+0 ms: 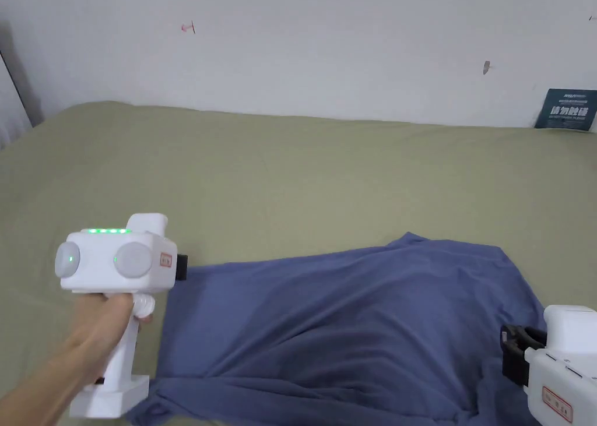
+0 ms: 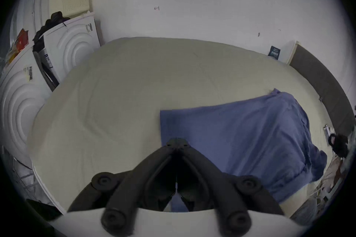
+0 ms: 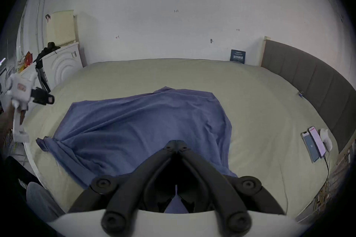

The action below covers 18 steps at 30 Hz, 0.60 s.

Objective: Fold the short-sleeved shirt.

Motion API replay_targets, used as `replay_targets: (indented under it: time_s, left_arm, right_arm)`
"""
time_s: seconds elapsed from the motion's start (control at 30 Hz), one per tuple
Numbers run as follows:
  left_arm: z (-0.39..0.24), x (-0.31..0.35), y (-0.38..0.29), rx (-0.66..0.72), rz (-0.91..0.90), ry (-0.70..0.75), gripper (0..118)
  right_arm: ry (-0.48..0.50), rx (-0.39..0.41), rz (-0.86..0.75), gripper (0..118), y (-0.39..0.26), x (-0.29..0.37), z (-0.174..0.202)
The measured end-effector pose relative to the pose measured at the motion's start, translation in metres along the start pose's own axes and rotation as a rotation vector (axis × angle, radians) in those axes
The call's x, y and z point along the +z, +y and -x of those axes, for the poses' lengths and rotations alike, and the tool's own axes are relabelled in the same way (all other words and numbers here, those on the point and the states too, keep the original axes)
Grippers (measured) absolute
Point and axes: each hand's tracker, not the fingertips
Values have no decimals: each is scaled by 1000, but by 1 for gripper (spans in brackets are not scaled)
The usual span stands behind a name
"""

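A blue short-sleeved shirt [image 1: 350, 316] lies spread and loosely wrinkled on an olive bed [image 1: 291, 176], its long side running left to right. A hand holds my left gripper [image 1: 182, 267] at the shirt's far left corner. Its jaws are shut [image 2: 176, 142]. In the right gripper view this left gripper [image 3: 50, 99] hangs a little apart from the shirt [image 3: 144, 125] with nothing in it. My right gripper [image 1: 510, 342] hovers over the shirt's right edge, jaws shut [image 3: 176, 143]. No cloth shows between its tips.
A white wall runs behind the bed, with a dark sign [image 1: 568, 109] leaning on it at the right. Two phones [image 3: 314, 143] lie near the grey headboard [image 3: 308, 71]. White foam blocks [image 2: 71, 48] stand past the bed's left end.
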Motion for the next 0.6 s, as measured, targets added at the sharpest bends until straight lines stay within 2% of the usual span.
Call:
replay_targets:
  time_s: [0.03,0.1,0.33,0.43,0.47,0.53,0.57,0.6]
  left_arm:
    - [-1,-12,9,3,23,7,50]
    - [-2,-39,17,-11,81,25,117]
    - [-16,-83,5,-36,184,107,117]
    - [-17,-71,4,-20,161,67,91]
    - [-19,-66,5,-39,144,57,75]
    - [-21,-59,6,-99,122,38,8]
    - [-21,-55,8,-106,119,16,0]
    - [-22,-56,9,-116,131,34,0]
  right_arm:
    - [1,2,5,0,0,-5,-1]
    - [-4,10,19,0,1,-15,-3]
    - [-28,20,60,0,0,-36,-16]
    - [-26,11,70,0,4,-39,-24]
    - [-27,12,73,0,6,-41,-26]
    - [-32,14,80,0,12,-47,-32]
    - [-32,16,83,0,15,-52,-36]
    - [-33,23,90,0,20,-58,-40]
